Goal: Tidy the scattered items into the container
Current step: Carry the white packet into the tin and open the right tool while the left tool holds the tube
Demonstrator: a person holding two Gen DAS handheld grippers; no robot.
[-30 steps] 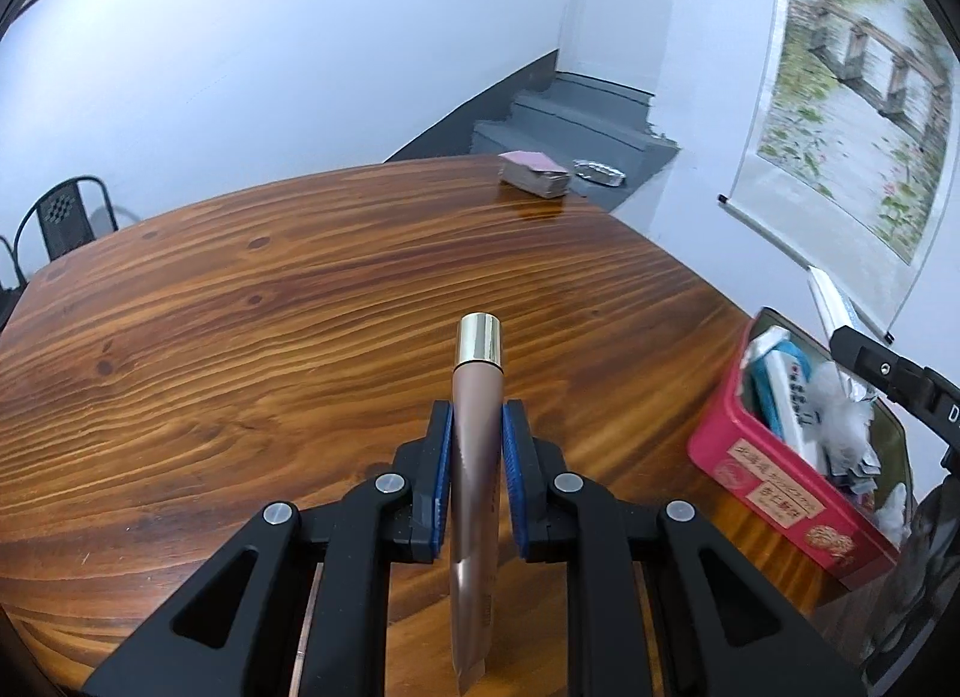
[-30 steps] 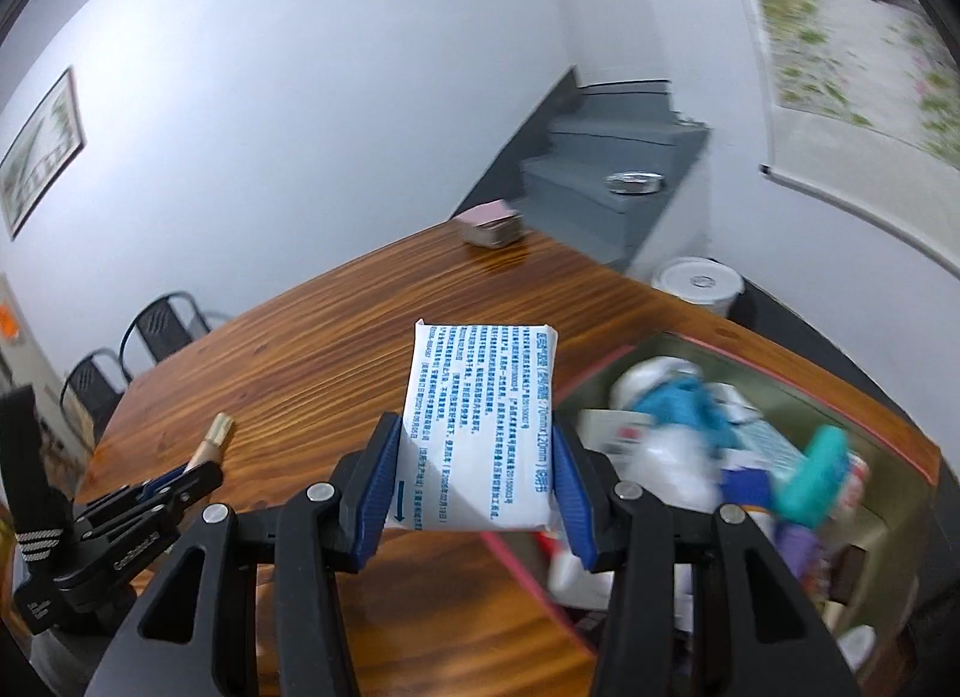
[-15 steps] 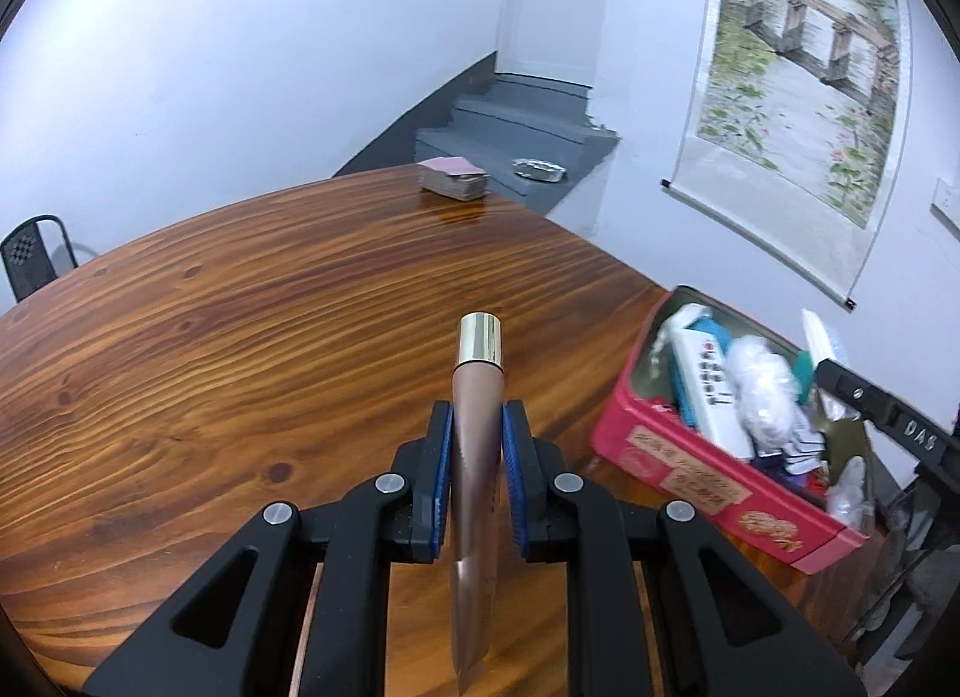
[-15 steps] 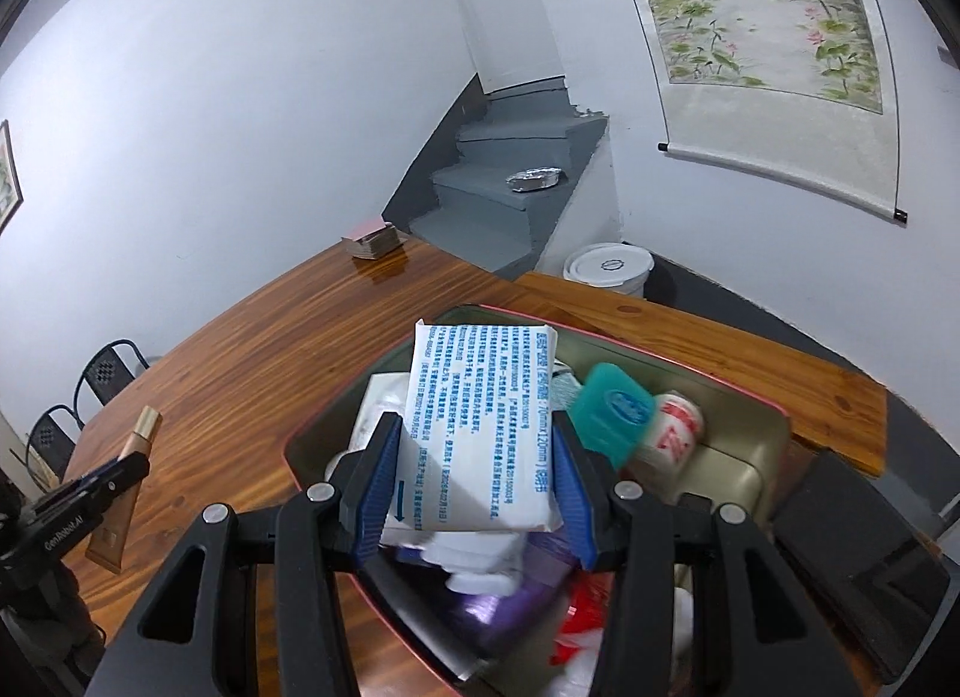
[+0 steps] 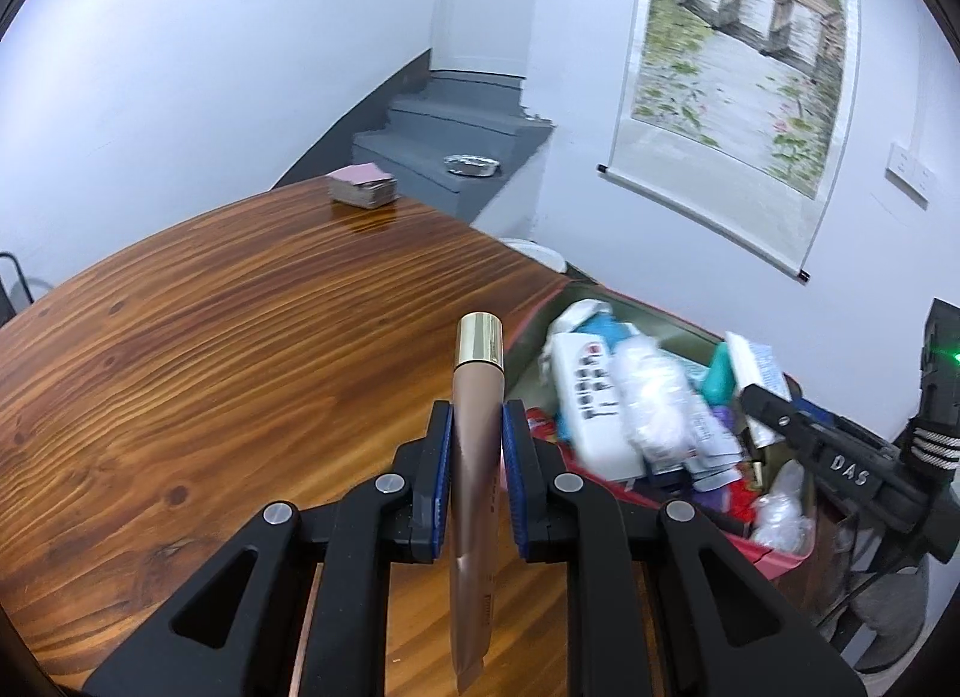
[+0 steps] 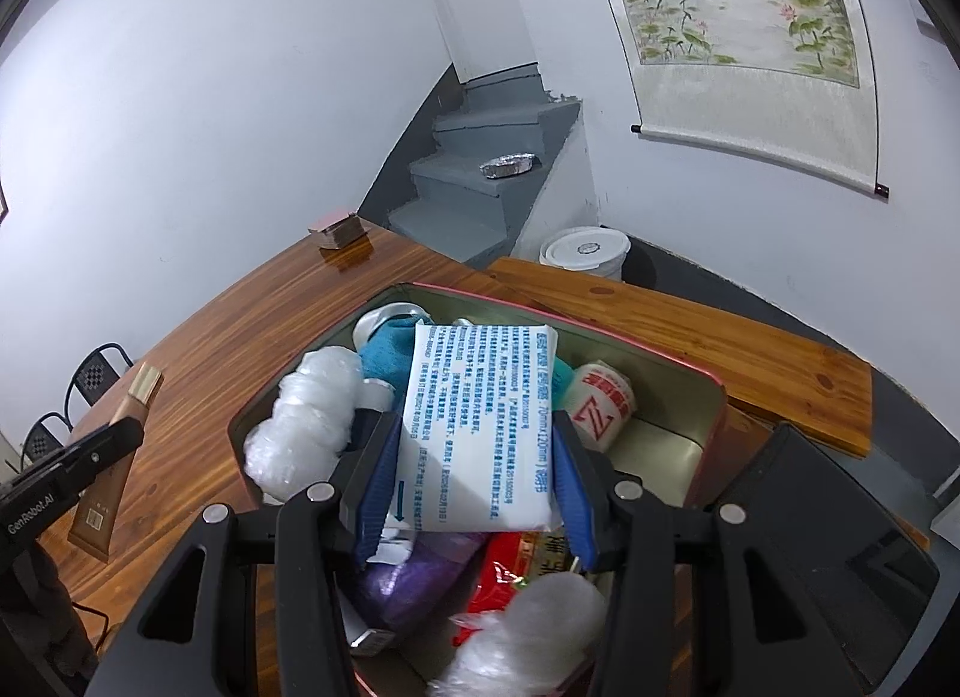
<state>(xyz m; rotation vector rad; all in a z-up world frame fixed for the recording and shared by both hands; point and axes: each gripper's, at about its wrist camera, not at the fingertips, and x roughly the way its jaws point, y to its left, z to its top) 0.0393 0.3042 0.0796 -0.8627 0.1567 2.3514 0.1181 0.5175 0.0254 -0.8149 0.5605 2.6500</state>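
My left gripper (image 5: 476, 427) is shut on a rose-gold cosmetic tube with a gold cap (image 5: 475, 397), held above the wooden table just left of the red tin container (image 5: 780, 553). The tube also shows in the right wrist view (image 6: 114, 445). My right gripper (image 6: 474, 445) is shut on a white packet with blue print (image 6: 480, 421), held directly over the open tin (image 6: 708, 439). The tin holds several items: a blue cloth, clear bags, a white remote, a purple pouch.
A pink card stack (image 5: 362, 185) sits at the table's far edge. A wooden plank (image 6: 720, 355) lies beyond the tin. A dark flat object (image 6: 840, 553) lies right of the tin. A white bucket (image 6: 585, 250) and grey stairs stand behind.
My right gripper carried the packet from beside the tin to over its middle and lower. My left gripper swung right with the tube, closer to the tin.
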